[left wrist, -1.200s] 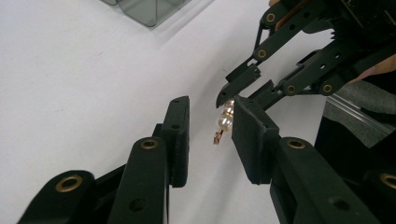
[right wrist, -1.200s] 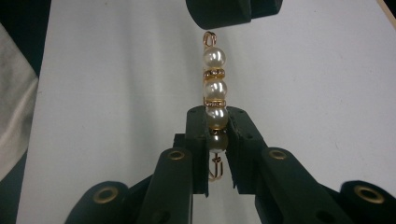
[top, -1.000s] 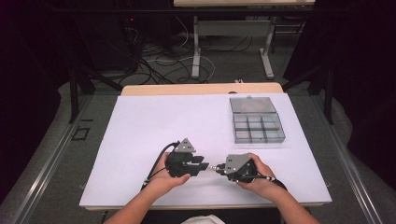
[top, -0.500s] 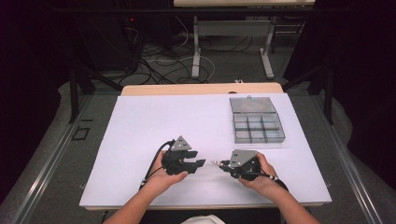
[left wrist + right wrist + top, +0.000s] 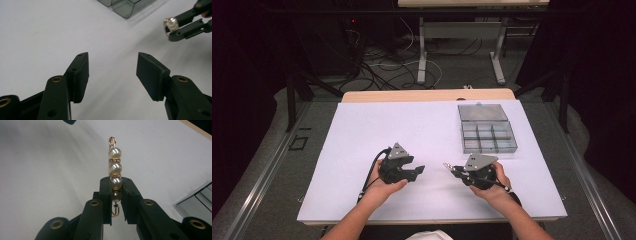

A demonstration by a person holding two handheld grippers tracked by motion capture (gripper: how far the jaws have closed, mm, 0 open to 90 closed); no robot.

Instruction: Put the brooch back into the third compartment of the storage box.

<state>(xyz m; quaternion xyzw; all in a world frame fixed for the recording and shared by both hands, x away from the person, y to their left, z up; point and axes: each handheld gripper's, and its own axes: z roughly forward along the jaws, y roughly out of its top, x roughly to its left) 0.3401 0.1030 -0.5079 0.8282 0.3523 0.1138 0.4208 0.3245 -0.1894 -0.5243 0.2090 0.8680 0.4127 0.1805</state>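
we see right gripper (image 5: 116, 195) clamped on pearl pin (image 5: 114, 167), near the compartment box (image 5: 486, 136); left gripper (image 5: 112, 67) jaws just been opening, nothing between

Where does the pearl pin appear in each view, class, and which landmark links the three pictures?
High view: pearl pin sticks out left from the right claw, centre-right.
Left gripper view: upper right.
Right gripper view: centre, upright.
Shared landmark: the clear compartment box.
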